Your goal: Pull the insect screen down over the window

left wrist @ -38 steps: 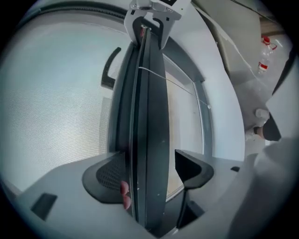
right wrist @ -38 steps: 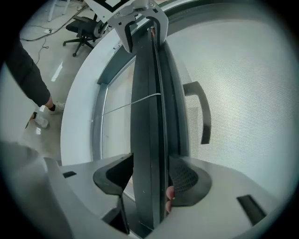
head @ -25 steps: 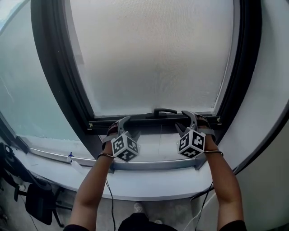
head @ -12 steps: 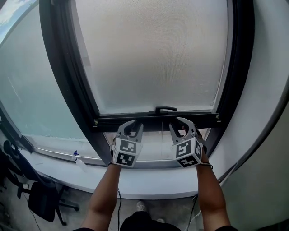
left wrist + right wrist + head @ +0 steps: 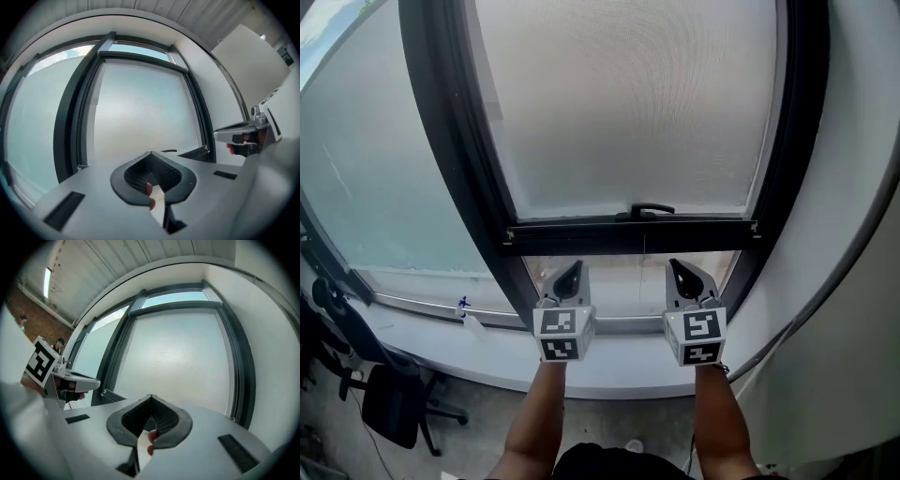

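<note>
As they hang below the bottom bar of the insect screen, the left gripper and right gripper touch nothing. Both pairs of jaws have just closed together, empty.

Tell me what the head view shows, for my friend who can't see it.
A grey insect screen covers nearly the whole dark-framed window, its bottom bar leaving a gap underneath. Below the bar, the left gripper and right gripper point towards it side by side, jaws just closed on nothing.
</note>
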A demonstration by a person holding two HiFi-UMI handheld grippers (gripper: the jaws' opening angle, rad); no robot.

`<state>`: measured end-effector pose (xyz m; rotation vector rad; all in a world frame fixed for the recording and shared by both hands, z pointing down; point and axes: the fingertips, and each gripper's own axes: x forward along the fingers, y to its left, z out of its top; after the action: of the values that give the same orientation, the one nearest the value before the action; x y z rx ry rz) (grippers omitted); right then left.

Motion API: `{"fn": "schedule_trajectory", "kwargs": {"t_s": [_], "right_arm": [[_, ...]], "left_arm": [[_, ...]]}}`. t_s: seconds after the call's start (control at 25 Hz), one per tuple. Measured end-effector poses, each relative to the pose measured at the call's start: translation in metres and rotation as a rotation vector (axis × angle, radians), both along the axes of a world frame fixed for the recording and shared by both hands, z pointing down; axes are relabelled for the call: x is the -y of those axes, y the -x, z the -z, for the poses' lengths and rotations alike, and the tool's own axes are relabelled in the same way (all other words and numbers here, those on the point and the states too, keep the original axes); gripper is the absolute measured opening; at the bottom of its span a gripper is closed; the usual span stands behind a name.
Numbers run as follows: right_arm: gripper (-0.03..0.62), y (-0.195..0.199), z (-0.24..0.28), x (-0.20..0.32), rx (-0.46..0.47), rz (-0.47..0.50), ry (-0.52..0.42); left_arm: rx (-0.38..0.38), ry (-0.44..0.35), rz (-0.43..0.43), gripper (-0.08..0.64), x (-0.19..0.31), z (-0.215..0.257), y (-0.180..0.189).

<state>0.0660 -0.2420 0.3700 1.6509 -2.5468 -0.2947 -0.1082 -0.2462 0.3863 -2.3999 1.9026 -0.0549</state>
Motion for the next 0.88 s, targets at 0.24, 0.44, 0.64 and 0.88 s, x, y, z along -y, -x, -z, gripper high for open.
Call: {"fn": "schedule_trajectory", "kwargs": {"t_s": [0.24,0.44,0.64,0.88], "right_arm": [[0.006,0.015,-0.005,-0.043,0.032,-0.045,0.046],[0.006,0.021,-0.037,-0.069,0.070,-0.041,0.122],[0.006,0.013,-0.059,-0.100,0.072,-0.110,0.126],[0.006,0.001,-0.062,-0.148,-0.011,-0.186,0.044]], "left_arm": [[-0.029,0.055,0.003,0.003,-0.037,-0.021,0.022],[-0.041,0.087,-0.005,0.003,-0.064,-0.035,0.031],[-0.064,0.103,-0.051,0.003,-0.095,-0.046,0.023],[0.013,0.122,-0.067,0.003,-0.133,-0.063,0.004]]}}
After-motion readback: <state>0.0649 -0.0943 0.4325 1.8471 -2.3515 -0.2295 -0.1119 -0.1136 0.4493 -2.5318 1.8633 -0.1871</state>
